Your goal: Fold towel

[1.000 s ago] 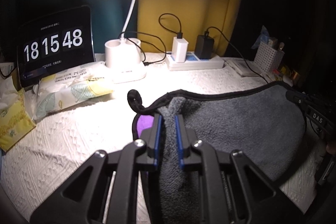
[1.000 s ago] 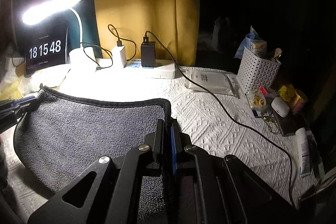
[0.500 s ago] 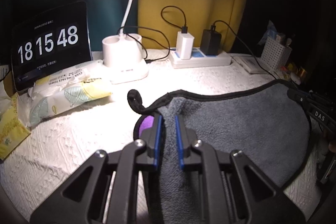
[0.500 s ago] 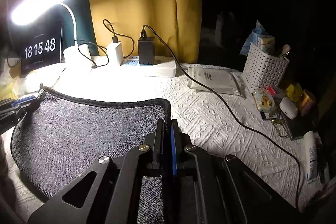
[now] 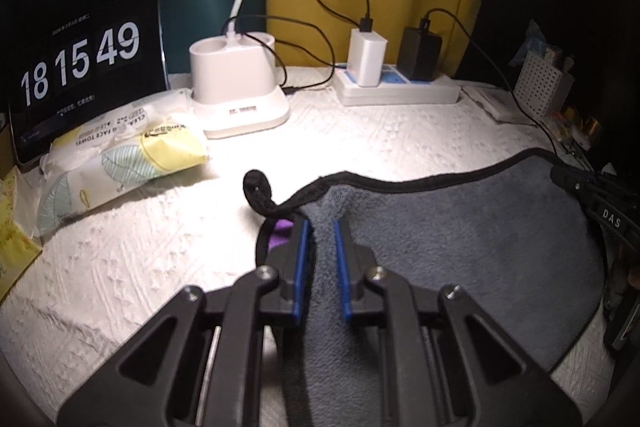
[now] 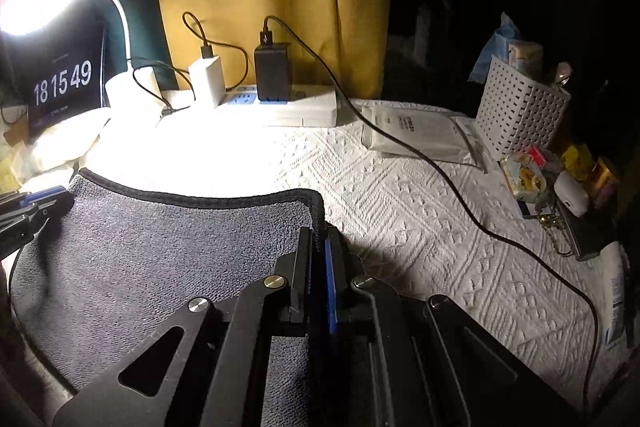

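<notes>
**Towel pinched at both near corners, ready to carry over**

Towel, grey with black piping, lies spread on the white-covered desk, between the two tongs. On the left, the left tongs stand narrow with a bunched ridge of pile between the blue pads, beside the black hanging loop; gripping there keeps that corner from slipping. On the right, the right tongs are clamped nearly closed on the piped edge. Holding both corners likely lets the edge travel evenly into the fold. The power strip and its black cable sit clear beyond.
</notes>
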`<state>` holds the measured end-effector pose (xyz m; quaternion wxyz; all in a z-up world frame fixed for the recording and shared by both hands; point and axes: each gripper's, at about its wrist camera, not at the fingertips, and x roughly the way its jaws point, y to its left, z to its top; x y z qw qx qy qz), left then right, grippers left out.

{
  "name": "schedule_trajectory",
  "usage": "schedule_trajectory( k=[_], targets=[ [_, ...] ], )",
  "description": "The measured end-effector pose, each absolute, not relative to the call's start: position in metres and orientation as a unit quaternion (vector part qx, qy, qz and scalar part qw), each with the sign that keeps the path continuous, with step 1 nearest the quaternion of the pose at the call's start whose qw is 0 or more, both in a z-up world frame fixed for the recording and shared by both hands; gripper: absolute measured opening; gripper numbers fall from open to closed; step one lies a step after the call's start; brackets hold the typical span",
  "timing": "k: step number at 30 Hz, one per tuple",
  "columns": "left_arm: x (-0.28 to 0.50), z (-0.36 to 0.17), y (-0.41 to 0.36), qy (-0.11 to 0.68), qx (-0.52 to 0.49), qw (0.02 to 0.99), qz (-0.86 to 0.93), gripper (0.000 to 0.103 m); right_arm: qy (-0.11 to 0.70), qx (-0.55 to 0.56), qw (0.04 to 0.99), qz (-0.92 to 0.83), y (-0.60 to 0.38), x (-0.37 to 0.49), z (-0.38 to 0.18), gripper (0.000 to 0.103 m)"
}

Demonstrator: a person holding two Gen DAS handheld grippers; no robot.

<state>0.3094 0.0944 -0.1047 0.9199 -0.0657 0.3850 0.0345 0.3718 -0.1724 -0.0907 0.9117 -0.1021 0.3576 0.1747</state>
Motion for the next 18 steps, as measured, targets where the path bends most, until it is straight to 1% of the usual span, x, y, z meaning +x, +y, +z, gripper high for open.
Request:
schedule_trajectory(
  k=[7, 18],
  targets=[
    [0.32, -0.119, 0.099, 0.41, -0.07, 0.908, 0.042, 0.017, 0.374, -0.1, 0.906, 0.17, -0.173, 0.381, -0.102, 0.006],
    [0.326, -0.124, 0.097, 0.422, -0.064, 0.903, 0.054, 0.02, 0.395, -0.096, 0.898, 0.169, -0.174, 0.388, -0.109, 0.006]
  ],
)
